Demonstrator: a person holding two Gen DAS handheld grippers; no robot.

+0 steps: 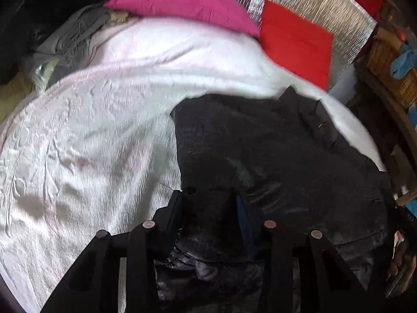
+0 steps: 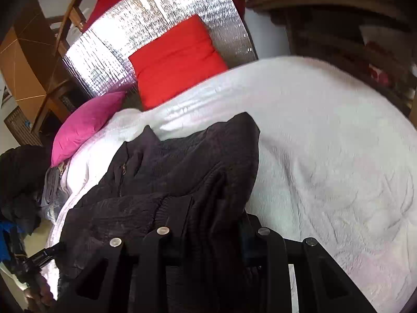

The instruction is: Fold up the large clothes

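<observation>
A large black quilted jacket (image 1: 273, 151) lies on the bed's white textured bedspread (image 1: 91, 143). My left gripper (image 1: 208, 198) is shut on the jacket's near edge, with black fabric bunched between the fingers. In the right wrist view the jacket (image 2: 169, 167) lies crumpled with its zipper showing, on the white bedspread (image 2: 325, 143). My right gripper (image 2: 216, 216) is shut on a ribbed part of the jacket, and folds of fabric run down between its fingers. The other gripper and a hand show at the lower left of the right wrist view (image 2: 34, 263).
A pink pillow (image 1: 182, 2) and a red pillow (image 1: 297, 41) lean on a silver foil panel (image 1: 318, 2) at the head of the bed. Grey clothes (image 1: 70, 39) are piled at the left. Wooden furniture with wicker baskets (image 1: 385, 60) stands on the right.
</observation>
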